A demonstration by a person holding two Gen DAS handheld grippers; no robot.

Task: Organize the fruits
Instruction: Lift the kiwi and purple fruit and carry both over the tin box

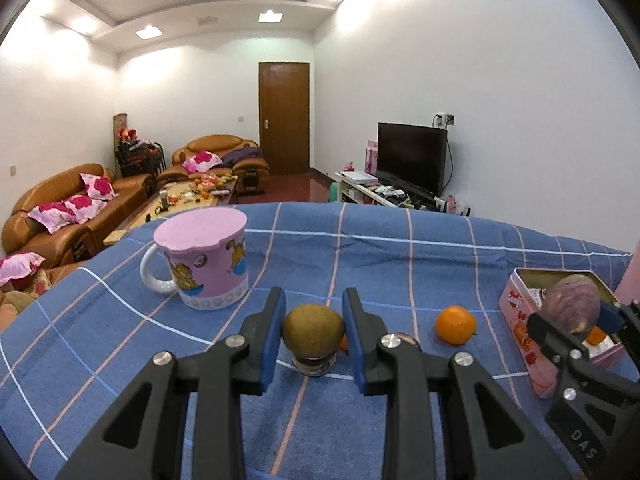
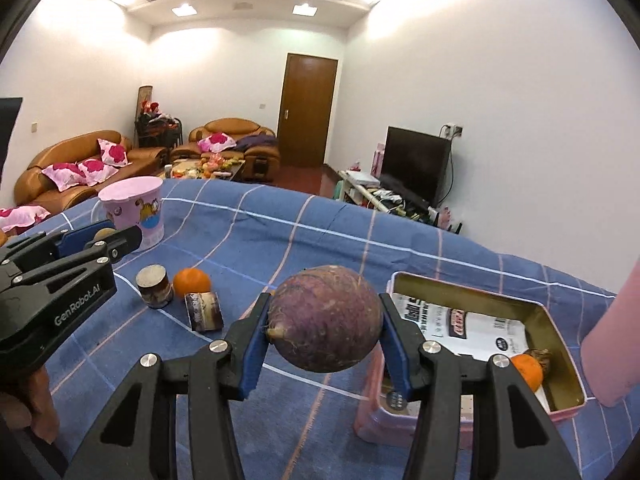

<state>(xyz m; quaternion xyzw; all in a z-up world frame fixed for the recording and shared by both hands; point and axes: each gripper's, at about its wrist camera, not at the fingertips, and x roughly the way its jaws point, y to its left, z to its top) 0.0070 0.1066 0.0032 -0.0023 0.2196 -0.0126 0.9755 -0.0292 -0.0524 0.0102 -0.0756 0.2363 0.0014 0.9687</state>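
A blue checked cloth covers my table in a living room with brown sofas at ten o'clock and a television at two. The cloth's far edge runs clear behind the pink mug. My left gripper, tilted down, clenches a green-brown fruit. My right gripper grasps a purple round fruit beside the open pink tin; an orange lies between.

I am in a home living room: brown leather sofas with pink floral cushions, a black flat television, a brown wooden door.
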